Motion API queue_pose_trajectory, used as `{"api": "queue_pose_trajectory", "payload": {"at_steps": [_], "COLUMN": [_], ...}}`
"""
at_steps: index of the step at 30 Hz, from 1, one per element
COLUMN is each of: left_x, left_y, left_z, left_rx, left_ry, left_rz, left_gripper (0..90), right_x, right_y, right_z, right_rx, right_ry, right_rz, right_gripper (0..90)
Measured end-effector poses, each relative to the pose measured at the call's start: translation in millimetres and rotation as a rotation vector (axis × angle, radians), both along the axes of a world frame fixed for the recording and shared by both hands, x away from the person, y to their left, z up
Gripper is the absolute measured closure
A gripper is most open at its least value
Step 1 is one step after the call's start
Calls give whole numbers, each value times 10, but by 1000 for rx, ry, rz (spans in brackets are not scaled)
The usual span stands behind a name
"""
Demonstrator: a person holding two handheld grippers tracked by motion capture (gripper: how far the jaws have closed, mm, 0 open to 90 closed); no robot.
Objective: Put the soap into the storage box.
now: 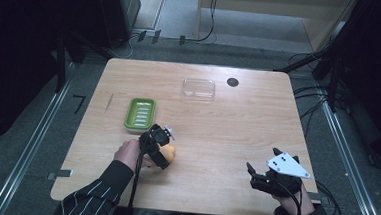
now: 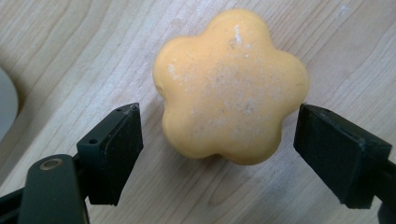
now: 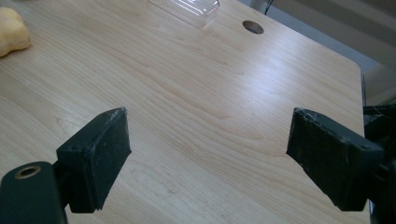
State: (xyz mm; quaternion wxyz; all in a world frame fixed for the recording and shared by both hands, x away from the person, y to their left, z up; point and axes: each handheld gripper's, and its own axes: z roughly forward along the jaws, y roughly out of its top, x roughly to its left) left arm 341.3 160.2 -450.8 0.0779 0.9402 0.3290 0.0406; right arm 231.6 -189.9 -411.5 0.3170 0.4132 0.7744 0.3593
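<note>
An orange flower-shaped soap (image 2: 231, 86) lies on the wooden table (image 1: 216, 139), just right of the green ridged soap dish (image 1: 140, 113). My left gripper (image 2: 219, 135) hangs over the soap (image 1: 172, 152) and is open. One jaw stands on each side of it: the right one is at the soap's edge, the left one a small gap away. In the high view the left gripper (image 1: 161, 156) covers part of the soap. My right gripper (image 1: 253, 177) rests open near the table's front right, with bare wood between its jaws (image 3: 205, 140). The soap (image 3: 11, 30) is far off to its left.
A clear plastic tray (image 1: 198, 88) sits at the back of the table beside a dark round hole (image 1: 232, 82); both the tray (image 3: 187, 7) and the hole (image 3: 252, 27) appear in the right gripper view. Cables and dark racks surround the table.
</note>
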Motion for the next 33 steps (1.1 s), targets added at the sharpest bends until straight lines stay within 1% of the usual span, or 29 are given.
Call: {"api": "queue_pose_trajectory", "payload": {"at_steps": [2, 4, 6, 7, 9, 10, 11, 15, 18, 19, 20, 23, 28, 33], "left_x": [21, 29, 29, 23, 22, 20, 22, 6, 8, 8, 1, 5, 5, 4], "left_y": [-17, -34, -52, -58, -61, -62, -64, -79, -65, -60, -56, -49, -48, -57], "left_z": [-3, -16, -27, -29, -27, -31, -32, -45, -40, -36, -33, -32, -33, -32], "left_rx": [6, 2, 6, 8, 17, 17, 28, 41, 37, 40, 35, 30, 29, 40], "left_ry": [2, 5, 20, 14, 13, 16, 22, 8, 13, 9, 2, 11, 9, 3], "left_rz": [-12, -23, -38, -38, -45, -44, -50, -61, -60, -64, -63, -58, -59, -65], "left_gripper": [177, 216, 274, 284, 289, 292, 302, 327, 343, 356, 392, 394, 396, 397], "right_x": [0, 0, -1, -1, -2, -1, -1, 0, 0, 0, 0, 0, -3, -3], "right_y": [-1, 0, -1, -1, -3, -3, -3, -2, -1, -1, -2, -3, -10, -11], "right_z": [0, 0, 0, 0, 0, 0, 0, 0, 0, 0, -1, -1, 1, 0], "right_rx": [1, 0, 2, 2, 4, 4, 2, 2, 1, 1, 0, 5, 4, 3], "right_ry": [0, 0, 0, 1, 1, 2, 2, 0, 0, 1, 1, 1, -2, -1], "right_rz": [0, 1, -1, -2, 0, 0, 0, -1, 0, 1, 1, -1, 0, 1], "right_gripper": [137, 137, 137, 137, 137, 137, 137, 137, 137, 137, 137, 137, 137, 137]}}
